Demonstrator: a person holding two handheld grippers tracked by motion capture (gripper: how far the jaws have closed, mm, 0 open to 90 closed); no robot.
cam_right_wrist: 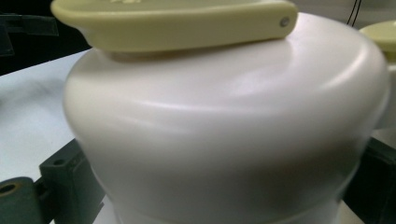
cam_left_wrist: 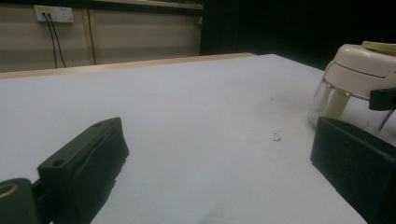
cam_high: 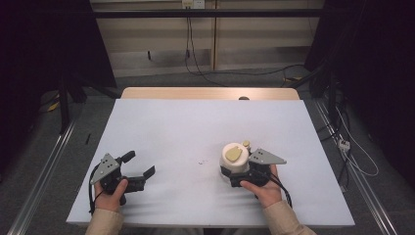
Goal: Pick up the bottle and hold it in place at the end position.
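Right tongs [cam_high: 240, 172] clamp the jar [cam_high: 235, 161] around its cream lid, near-right on the tabletop [cam_high: 195, 122]. Left tongs [cam_high: 138, 164] gape open, empty, well apart to the left. My read: hard smooth plastic over a clear glass-like base [cam_left_wrist: 327, 100], so slippery and breakable. Grip the lid's waist, not the yellow flap [cam_right_wrist: 173, 21]. No readable label or writing.
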